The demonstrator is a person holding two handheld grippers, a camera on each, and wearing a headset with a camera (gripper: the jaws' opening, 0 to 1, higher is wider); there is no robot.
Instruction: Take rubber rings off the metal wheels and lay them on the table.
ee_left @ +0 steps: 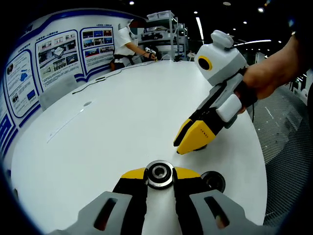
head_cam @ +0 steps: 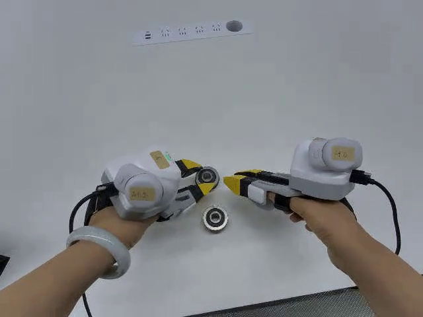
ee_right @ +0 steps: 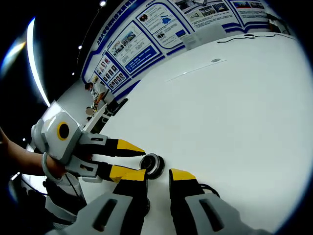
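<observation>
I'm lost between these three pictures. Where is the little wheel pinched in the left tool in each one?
Head view: wheel just left of centre, between the yellow tips of the left tool.
Left gripper view: wheel at bottom centre, between that view's own jaws.
Right gripper view: wheel low and left of centre, just beyond the near jaws.
Shared landmark: the right tool, its yellow tips close to the wheel.

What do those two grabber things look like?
The left gripper and right gripper each have a rounded white body, black jaws with yellow tips, tan stickers and black cables. A pale bangle sits on the left wrist.
</observation>
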